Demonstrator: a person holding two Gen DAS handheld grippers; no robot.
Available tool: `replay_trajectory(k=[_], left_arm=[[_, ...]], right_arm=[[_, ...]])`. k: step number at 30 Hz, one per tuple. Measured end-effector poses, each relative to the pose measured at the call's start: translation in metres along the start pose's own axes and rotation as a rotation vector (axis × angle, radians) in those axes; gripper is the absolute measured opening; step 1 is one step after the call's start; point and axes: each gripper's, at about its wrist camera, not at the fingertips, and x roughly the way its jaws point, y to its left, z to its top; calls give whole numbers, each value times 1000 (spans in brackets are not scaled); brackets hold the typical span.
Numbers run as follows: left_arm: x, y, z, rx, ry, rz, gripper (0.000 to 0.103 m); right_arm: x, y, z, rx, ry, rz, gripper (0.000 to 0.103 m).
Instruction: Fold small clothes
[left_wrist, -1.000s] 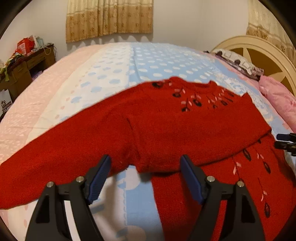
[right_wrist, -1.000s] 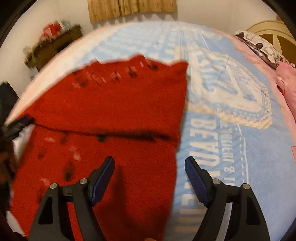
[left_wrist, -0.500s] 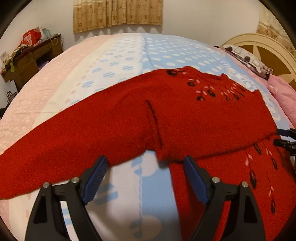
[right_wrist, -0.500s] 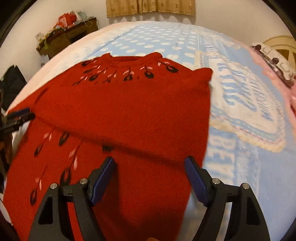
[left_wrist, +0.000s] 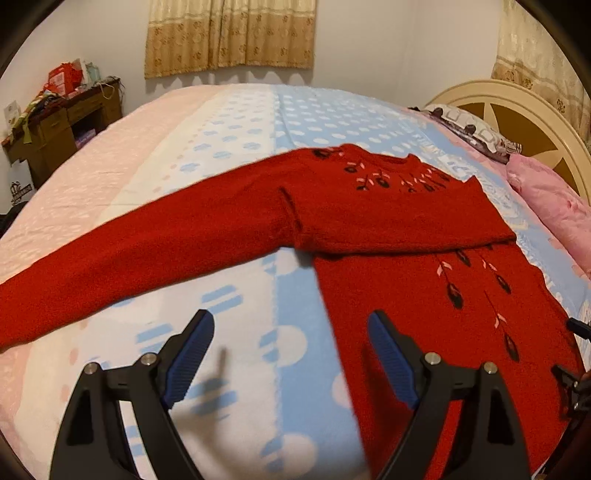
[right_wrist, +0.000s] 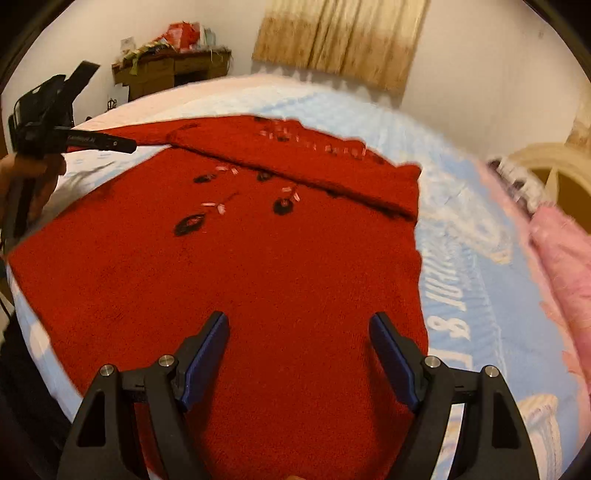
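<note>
A red knitted sweater (left_wrist: 388, 221) with dark leaf patterns lies flat on the bed. One sleeve is folded across its chest (right_wrist: 332, 173); the other sleeve (left_wrist: 129, 251) stretches far out to the left. My left gripper (left_wrist: 291, 343) hovers open over the bedsheet at the left edge of the sweater's body, holding nothing. My right gripper (right_wrist: 299, 339) stands open above the lower part of the sweater (right_wrist: 258, 258), with nothing between its pads. The left gripper (right_wrist: 74, 140) and the hand on it show at the left of the right wrist view.
The bedsheet (left_wrist: 229, 147) is pale blue, white and pink. A pink pillow (left_wrist: 554, 206) and a cream headboard (left_wrist: 517, 110) are to the right. A cluttered wooden desk (left_wrist: 62, 122) stands by the far left wall under a curtain.
My left gripper has drawn back from the sweater, whose armpit edge no longer lies between its jaws. My right gripper has swung and rolled towards the sweater's lower body.
</note>
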Motion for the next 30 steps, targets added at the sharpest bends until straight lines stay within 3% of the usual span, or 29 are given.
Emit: replay_trajectory(k=[3, 5, 8, 10, 13, 15, 18, 22, 25, 30], left_arm=[[-12, 13, -3, -20, -15, 18, 88], [-22, 26, -5, -29, -28, 43, 88], [-35, 51, -6, -61, -69, 107, 100], [-40, 72, -7, -96, -83, 161, 101], [-44, 106, -8, -151, -90, 225, 101], [-48, 127, -10, -176, -97, 260, 101], [-54, 165, -11, -224, -105, 358, 101], [-55, 216, -7, -307, -111, 457, 101], [-51, 246, -6, -390, -110, 465, 101], [-31, 271, -6, -483, -89, 384, 97]], right_arm=[[-6, 6, 8, -25, 26, 20, 79], [-18, 12, 24, -15, -2, 50, 79], [-27, 33, 47, -11, -52, 105, 79], [-13, 57, 55, -32, -56, 130, 79], [11, 88, 45, -124, 19, 123, 79], [12, 91, 33, -88, 6, 119, 79], [5, 84, 25, -29, 35, 202, 79], [-3, 84, 35, -77, 85, 242, 79], [-17, 81, 58, -113, 36, 259, 79], [-27, 85, 94, -129, -68, 239, 79]])
